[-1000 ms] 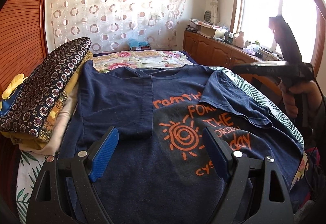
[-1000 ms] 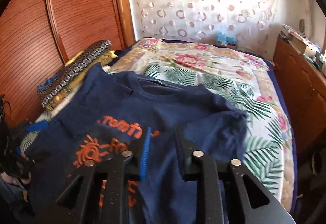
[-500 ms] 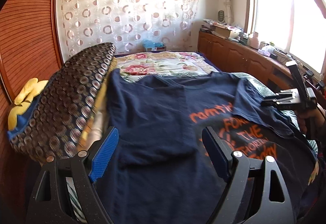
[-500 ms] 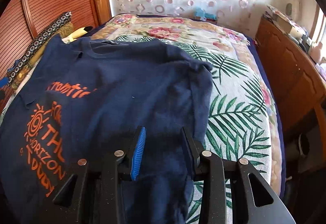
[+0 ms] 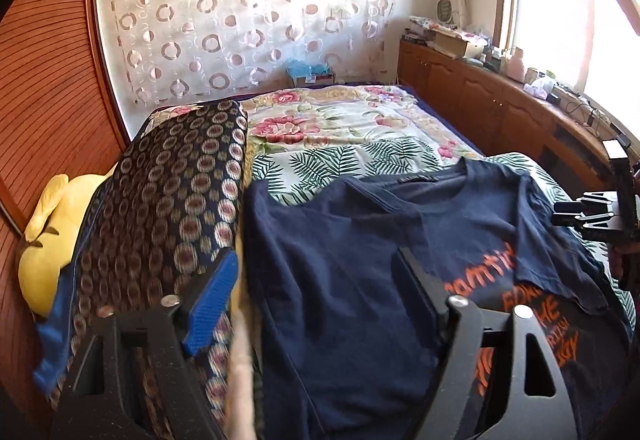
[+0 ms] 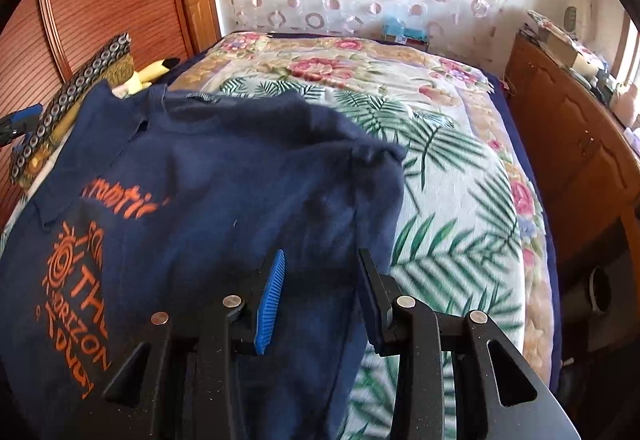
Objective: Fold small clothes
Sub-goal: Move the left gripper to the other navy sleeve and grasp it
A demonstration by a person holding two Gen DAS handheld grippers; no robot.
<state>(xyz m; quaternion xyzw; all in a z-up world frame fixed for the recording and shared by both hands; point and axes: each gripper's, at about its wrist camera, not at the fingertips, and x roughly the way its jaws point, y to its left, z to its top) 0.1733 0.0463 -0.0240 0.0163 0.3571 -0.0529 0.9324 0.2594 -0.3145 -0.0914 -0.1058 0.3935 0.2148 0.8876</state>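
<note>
A: Much is cut off here. The navy T-shirt [image 5: 340, 280] runs out of the bottom of both views, so its hem stays unseen, and its orange print is partly covered by a folded-in sleeve.

B: And the right gripper [image 6: 320, 296]?

A: Its jaws stand apart, nothing pinched, over the shirt's edge. In the left view it is clipped by the frame.

B: The left gripper [image 5: 316, 300]?

A: Jaws apart after just closing somewhat, empty, blurred, straddling the shirt's side beside the patterned pile [image 5: 180, 192].

B: Where's the shirt?

A: Flat on the leaf-print bedspread [image 6: 452, 200], collar away from us, both sleeves folded in.
</note>
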